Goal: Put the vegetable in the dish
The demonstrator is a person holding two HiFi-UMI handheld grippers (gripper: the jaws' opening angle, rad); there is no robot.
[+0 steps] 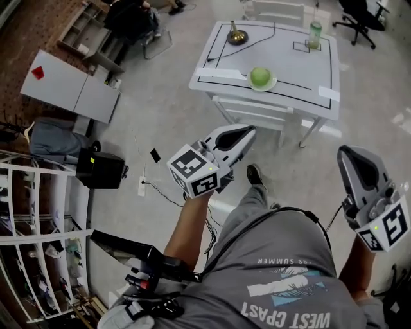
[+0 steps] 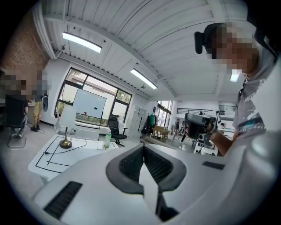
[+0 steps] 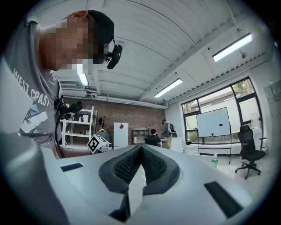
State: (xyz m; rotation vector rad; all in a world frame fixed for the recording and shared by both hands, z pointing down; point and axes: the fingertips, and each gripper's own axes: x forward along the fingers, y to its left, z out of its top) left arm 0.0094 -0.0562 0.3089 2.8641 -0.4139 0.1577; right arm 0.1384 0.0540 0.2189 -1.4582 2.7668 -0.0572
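A round green vegetable (image 1: 261, 76) lies in a small white dish (image 1: 271, 84) near the front edge of a white table (image 1: 321, 71). Both grippers hang in the air close to my body, well short of the table. My left gripper (image 1: 248, 131) has its jaws together with nothing between them, and its tip (image 2: 143, 148) points toward the table (image 2: 52, 154). My right gripper (image 1: 345, 153) is off to the right, also shut and empty (image 3: 141, 147). The vegetable does not show in either gripper view.
On the table stand a brass lamp base (image 1: 237, 36) with a black cord and a green bottle (image 1: 314, 33). A black box (image 1: 100, 169) and white shelves (image 1: 38, 212) are on the left. An office chair (image 1: 361, 16) stands behind the table.
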